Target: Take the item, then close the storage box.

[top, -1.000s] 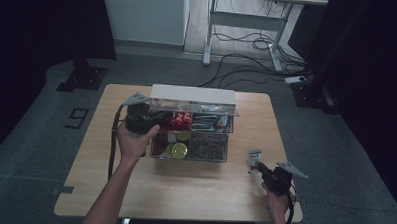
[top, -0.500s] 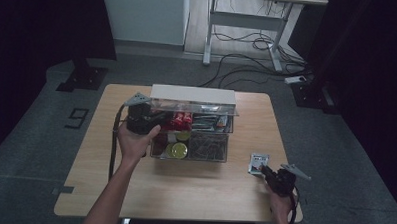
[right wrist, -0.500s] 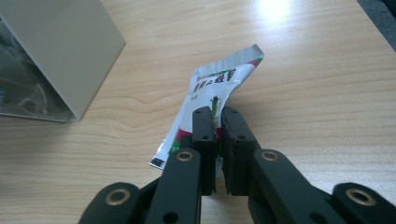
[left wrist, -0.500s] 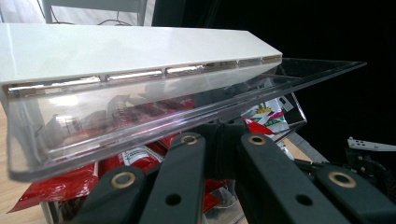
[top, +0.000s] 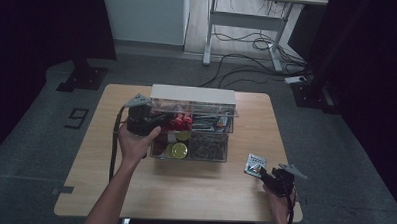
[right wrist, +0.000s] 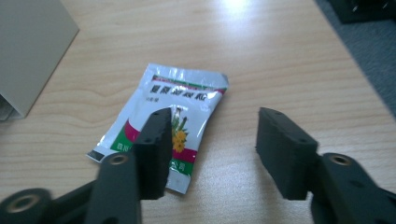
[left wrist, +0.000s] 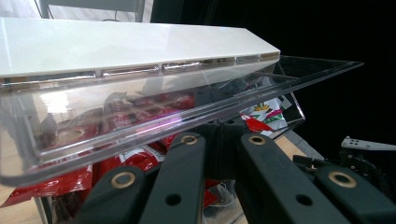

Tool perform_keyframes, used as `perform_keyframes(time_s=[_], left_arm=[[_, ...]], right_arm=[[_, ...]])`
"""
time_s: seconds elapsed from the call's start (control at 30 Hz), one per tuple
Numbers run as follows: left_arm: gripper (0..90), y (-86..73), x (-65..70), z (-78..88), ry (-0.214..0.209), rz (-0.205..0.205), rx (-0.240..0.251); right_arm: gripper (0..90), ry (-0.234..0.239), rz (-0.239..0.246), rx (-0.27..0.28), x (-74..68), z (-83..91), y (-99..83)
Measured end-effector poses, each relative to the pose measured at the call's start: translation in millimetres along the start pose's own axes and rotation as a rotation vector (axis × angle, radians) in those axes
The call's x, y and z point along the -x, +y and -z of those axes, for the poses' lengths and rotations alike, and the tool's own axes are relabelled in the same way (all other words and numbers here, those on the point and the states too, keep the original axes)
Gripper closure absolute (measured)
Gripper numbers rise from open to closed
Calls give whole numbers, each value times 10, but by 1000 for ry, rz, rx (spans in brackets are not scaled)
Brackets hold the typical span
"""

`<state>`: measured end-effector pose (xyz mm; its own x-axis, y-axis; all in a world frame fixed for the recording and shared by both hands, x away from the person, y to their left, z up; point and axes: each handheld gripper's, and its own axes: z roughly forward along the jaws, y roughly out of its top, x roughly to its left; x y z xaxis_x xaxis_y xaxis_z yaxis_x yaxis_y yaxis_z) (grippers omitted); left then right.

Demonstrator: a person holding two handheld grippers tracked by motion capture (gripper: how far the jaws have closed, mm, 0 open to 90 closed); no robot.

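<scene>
Red packets (top: 178,122) and yellow tins (top: 178,150) fill the clear box (top: 205,155).

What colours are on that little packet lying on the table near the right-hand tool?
The sachet is silvery white with green and red bands and yellow flowers, clearest in the right gripper view.

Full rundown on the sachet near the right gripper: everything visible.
The sachet is a small flat foil-look packet, silvery white with a green and red band, a yellow flower print and printed characters too small to read. It looks sealed and slightly crinkled. It lies flat on the wooden table, near the right edge, to the right of the clear box and apart from it. The right gripper has just been opening; its fingers stand apart with nothing between them, the sachet just beyond them.
</scene>
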<state>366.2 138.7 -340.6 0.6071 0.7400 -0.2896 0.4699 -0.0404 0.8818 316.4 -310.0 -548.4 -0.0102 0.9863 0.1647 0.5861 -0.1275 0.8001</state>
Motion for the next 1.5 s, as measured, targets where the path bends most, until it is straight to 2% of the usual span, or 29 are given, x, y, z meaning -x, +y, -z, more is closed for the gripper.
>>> perform_keyframes(time_s=[0.27, 0.63, 0.73, 1.5], left_arm=[[900, 6, 7, 10, 1, -1, 0], [900, -14, 26, 56, 0, -9, -2], [900, -31, 32, 75, -3, -8, 0], [900, -180, 56, 142, -20, -1, -5]], right_arm=[[413, 10, 0, 50, -37, 90, 29], [423, 28, 3, 57, -36, 109, 24], [427, 50, -15, 55, -30, 115, 25], [441, 62, -19, 51, -17, 125, -6]])
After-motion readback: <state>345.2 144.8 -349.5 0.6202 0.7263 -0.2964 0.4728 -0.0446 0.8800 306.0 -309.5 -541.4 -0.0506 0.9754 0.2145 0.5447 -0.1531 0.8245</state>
